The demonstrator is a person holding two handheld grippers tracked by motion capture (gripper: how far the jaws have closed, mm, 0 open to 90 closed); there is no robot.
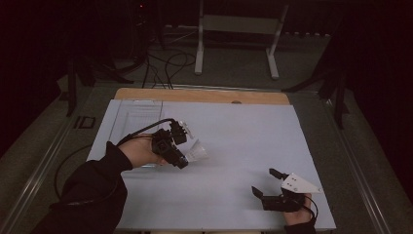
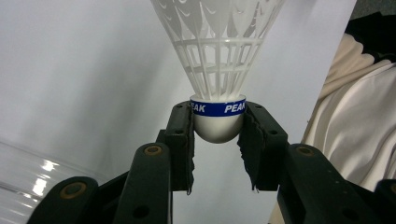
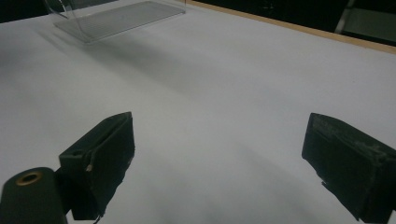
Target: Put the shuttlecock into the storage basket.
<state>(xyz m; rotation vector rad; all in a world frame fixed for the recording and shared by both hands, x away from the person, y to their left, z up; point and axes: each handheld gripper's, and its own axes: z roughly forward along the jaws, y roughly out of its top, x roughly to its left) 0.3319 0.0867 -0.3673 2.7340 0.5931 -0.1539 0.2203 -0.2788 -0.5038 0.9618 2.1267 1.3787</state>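
So right now my left gripper (image 2: 217, 133) has the shuttlecock (image 2: 215, 70) clamped by its rounded white cork. The two pads sit on either side of the cork, right at the blue band, and the cork's tip pokes down into the gap between them. The shuttlecock's long axis runs straight out along my jaws, with the skirt flaring away from me past the fingertips. In the high view the left gripper (image 1: 181, 148) is up off the white table sheet (image 1: 243, 146), with the shuttlecock (image 1: 196, 152) pointing toward the middle of the table.

What matters for whatever comes next, I reckon, is that axis. The skirt leads and the cork trails, so anything I put it into gets the wide end first unless I roll my wrist over. The clear plastic tray (image 1: 134, 117) lies behind and off to the far side of my left jaws, not in front of them, so I'd have to swing back to reach it.

My right gripper (image 1: 272, 187) is nowhere near any of this. It's parked low at the near edge, well apart from the shuttlecock, jaws spread wide with nothing between them but bare sheet. In its own view the tray (image 3: 116, 16) sits far off ahead. The left hand is the only one in play.
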